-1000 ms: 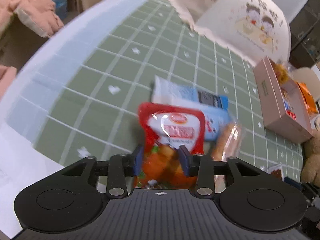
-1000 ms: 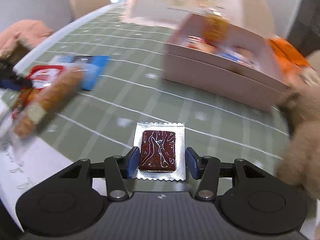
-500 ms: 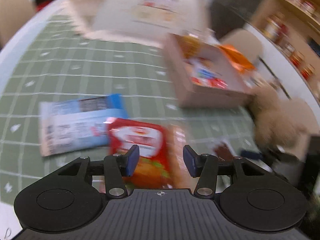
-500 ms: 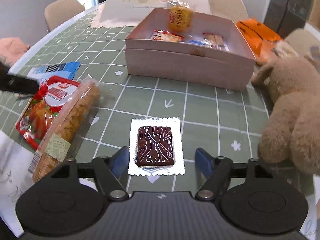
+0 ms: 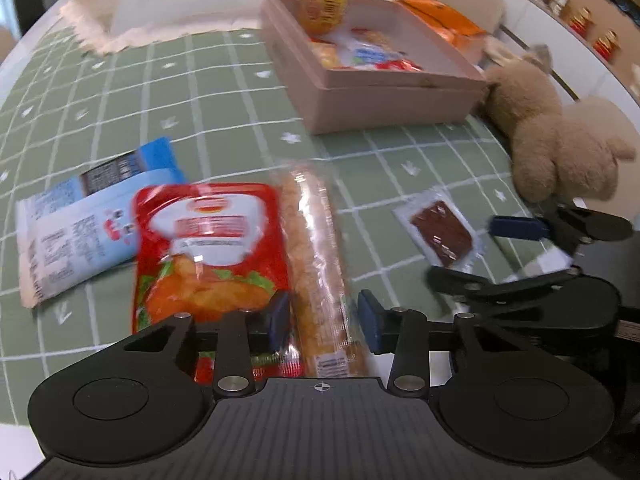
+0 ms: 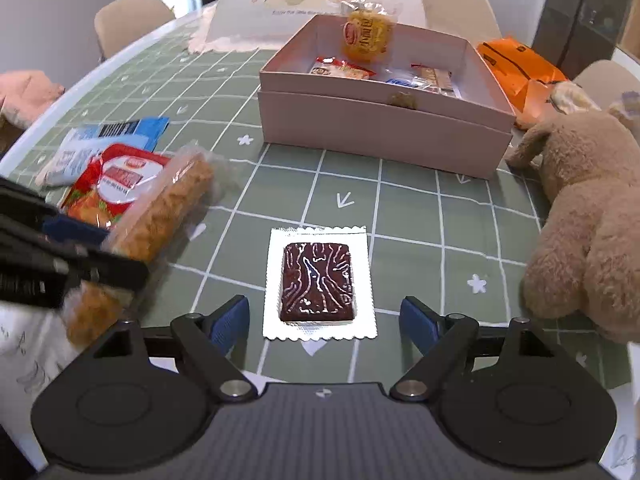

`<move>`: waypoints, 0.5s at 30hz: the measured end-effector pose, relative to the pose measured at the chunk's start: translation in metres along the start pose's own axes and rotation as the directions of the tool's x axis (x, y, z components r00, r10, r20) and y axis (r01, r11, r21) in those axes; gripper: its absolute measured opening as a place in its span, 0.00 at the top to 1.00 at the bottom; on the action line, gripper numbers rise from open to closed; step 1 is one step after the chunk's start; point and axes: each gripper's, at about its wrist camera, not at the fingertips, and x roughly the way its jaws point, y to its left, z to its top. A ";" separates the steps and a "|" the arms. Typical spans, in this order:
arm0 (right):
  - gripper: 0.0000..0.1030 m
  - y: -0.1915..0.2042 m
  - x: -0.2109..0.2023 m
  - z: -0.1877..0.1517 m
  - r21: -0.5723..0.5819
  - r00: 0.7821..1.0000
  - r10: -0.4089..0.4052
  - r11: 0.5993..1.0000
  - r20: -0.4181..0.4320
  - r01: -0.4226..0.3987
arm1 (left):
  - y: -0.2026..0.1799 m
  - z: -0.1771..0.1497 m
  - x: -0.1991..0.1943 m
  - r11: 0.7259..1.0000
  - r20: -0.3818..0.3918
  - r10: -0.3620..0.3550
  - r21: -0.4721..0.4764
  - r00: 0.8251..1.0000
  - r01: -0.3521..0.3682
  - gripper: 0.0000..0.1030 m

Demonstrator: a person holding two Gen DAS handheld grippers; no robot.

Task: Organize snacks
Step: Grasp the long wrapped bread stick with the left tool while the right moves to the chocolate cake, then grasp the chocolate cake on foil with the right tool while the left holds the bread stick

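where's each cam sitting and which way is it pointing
Left wrist: on the left gripper, angled down over the long pastry pack; its fingers show, and the right gripper.
Right wrist: on the right gripper, facing the brownie packet; the left gripper enters at the left edge.
Shared: pink box, plush toy.

snack packets on cloth (image 6: pixel 316 280): 4 | box (image 6: pixel 380 128): 1 | plush toy (image 6: pixel 580 216): 1
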 end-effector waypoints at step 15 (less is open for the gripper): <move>0.19 -0.082 -0.007 0.208 0.265 0.966 0.063 0.955 0.250 -0.131 | 0.030 0.002 0.002 0.986 0.001 -0.043 -0.159 0.999 0.043 0.61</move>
